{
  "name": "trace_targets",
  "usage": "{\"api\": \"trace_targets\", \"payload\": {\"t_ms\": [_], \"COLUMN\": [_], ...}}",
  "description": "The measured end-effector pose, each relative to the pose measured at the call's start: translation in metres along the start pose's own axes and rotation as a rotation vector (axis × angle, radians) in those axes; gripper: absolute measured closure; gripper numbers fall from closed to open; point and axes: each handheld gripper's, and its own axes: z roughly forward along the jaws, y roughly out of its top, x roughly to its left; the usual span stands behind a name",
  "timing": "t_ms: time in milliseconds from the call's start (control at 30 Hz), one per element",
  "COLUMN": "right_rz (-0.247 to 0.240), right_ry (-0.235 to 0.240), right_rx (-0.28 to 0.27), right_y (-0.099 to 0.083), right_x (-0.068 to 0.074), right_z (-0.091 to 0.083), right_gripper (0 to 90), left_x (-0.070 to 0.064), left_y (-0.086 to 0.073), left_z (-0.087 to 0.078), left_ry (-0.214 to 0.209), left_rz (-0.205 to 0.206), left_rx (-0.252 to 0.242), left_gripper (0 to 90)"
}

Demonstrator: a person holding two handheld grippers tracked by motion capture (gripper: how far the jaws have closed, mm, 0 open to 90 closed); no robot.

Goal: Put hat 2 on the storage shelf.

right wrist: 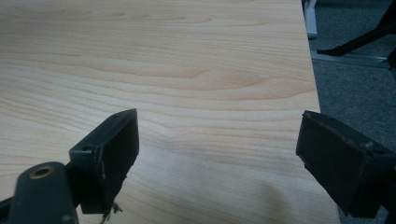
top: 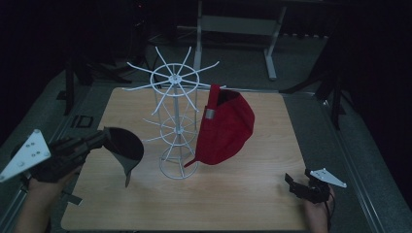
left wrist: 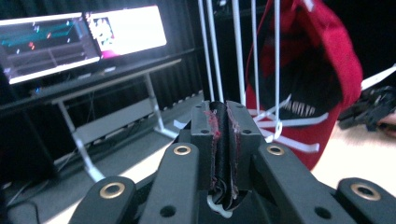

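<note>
A white wire rack (top: 176, 97) stands upright in the middle of the wooden table (top: 243, 194). A red cap (top: 228, 128) hangs from one of its arms on the right side. In the left gripper view the red cap (left wrist: 336, 60) shows behind the rack's wires (left wrist: 238, 51). My left gripper (top: 103, 137) is held above the table's left edge, shut on the rim of a black cap (top: 124, 148), whose peak hangs down. Dark fabric is pinched between the left gripper's (left wrist: 223, 121) jaws. My right gripper (top: 291, 183) rests low near the front right corner, jaws wide apart over bare wood (right wrist: 187, 56).
A metal desk frame (top: 238, 24) stands on the floor behind the table. Black stand legs (top: 320, 82) spread at the back right. Lit monitors (left wrist: 79, 37) sit on a desk off to one side. The table's right edge (right wrist: 310, 70) runs close to the right gripper.
</note>
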Motion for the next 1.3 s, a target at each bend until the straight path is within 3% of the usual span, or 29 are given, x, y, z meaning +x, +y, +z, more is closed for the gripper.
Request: {"api": "trace_targets", "payload": {"t_ms": [333, 400, 667, 800, 1100, 1300], "right_rz": [0.0, -0.001, -0.002, -0.002, 0.0, 0.0], "right_ry": [0.0, 0.001, -0.001, 0.001, 0.004, 0.003], "right_rx": [0.0, 0.0, 0.005, 0.005, 0.007, 0.009], "right_y": [0.0, 0.0, 0.0, 0.0, 0.0, 0.0], "right_x": [0.0, 0.0, 0.001, 0.0, 0.0, 0.0], "right_z": [0.0, 0.0, 0.0, 0.0, 0.0, 0.001], "right_gripper": [13.2, 13.2, 13.2, 13.2, 13.2, 13.2], "left_x": [0.011, 0.011, 0.016, 0.016, 0.015, 0.009], "left_y": [0.058, 0.066, 0.093, 0.109, 0.124, 0.128], "left_z": [0.01, 0.009, 0.015, 0.025, 0.042, 0.05], "left_ry": [-0.005, 0.0, -0.024, -0.031, -0.052, -0.088], "left_rz": [0.065, 0.082, 0.078, 0.103, 0.111, 0.113], "left_rx": [-0.047, -0.057, -0.119, -0.118, -0.117, -0.123], "left_gripper": [83.8, 83.8, 83.8, 83.8, 83.7, 83.7]}}
